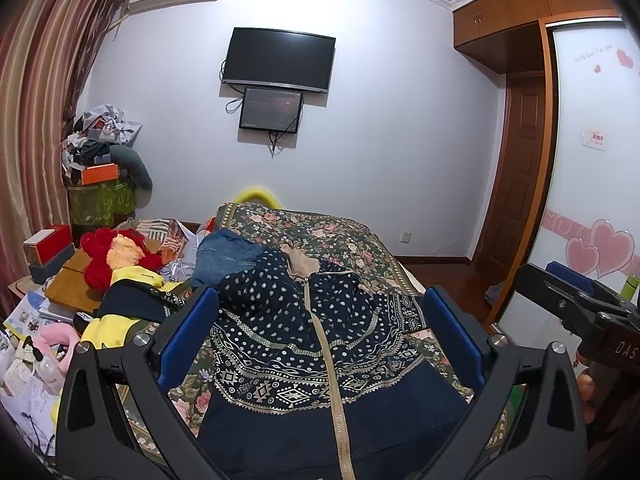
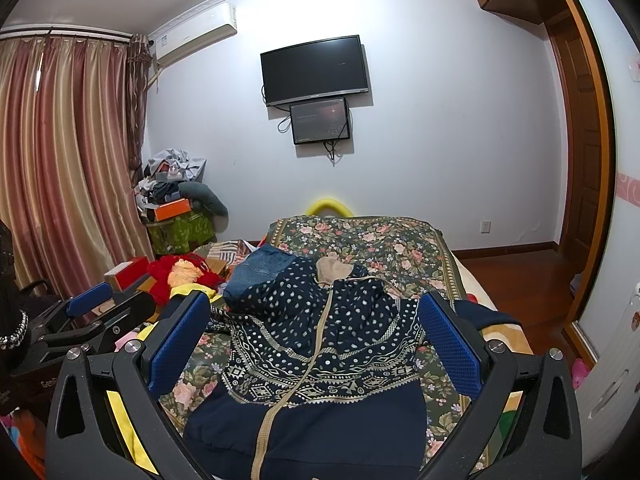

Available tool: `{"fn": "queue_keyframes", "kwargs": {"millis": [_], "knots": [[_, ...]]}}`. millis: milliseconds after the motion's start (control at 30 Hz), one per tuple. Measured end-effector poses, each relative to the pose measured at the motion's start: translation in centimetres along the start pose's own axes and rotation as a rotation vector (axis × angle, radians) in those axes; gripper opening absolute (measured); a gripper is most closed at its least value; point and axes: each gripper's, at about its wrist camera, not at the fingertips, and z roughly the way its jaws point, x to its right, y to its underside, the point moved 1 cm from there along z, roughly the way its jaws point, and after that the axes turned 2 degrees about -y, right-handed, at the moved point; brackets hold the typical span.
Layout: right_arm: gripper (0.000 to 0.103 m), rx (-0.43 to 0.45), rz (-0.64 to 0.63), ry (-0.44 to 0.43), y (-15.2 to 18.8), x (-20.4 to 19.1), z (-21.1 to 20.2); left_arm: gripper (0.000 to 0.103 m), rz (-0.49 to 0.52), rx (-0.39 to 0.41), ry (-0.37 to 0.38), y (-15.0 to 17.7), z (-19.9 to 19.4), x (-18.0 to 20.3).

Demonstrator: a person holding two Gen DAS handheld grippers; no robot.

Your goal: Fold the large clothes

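The jacket (image 1: 320, 344) lies zip-up on the bed (image 1: 344, 236), jeans (image 1: 224, 256) touching its far-left shoulder. Left tool (image 1: 320, 340) and right tool (image 2: 316, 344) hover above it, both wide and empty. Risk: a pinch near the jeans could drag them along.

Navy zip-up hooded jacket (image 1: 320, 344) lies front-up on the bed (image 1: 344, 236), hem toward the cameras, hood end toward the far wall. Tan zipper runs up the middle, closed. Lower band plain navy; above it beige geometric bands, then dots. Tan hood lining shows at top. Upper part rumpled, sleeve folded across.
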Motion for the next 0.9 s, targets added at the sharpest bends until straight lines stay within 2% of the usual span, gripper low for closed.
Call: {"fn": "queue_keyframes", "kwargs": {"millis": [400,633,900], "knots": [[0.103,-0.023,0.008,0.006,0.0,0.4,1.0,0.103,0.0,-0.013,-0.005,0.2,0.8,-0.4],[0.103,-0.069,0.006,0.029,0.1,0.5,3.6,0.103,-0.016,-0.04,-0.009,0.5,2.8,-2.3],[0.103,-0.165,0.001,0.062,0.6,1.4,9.2,0.103,-0.064,-0.065,-0.101,0.7,6.9,-6.6]]}}
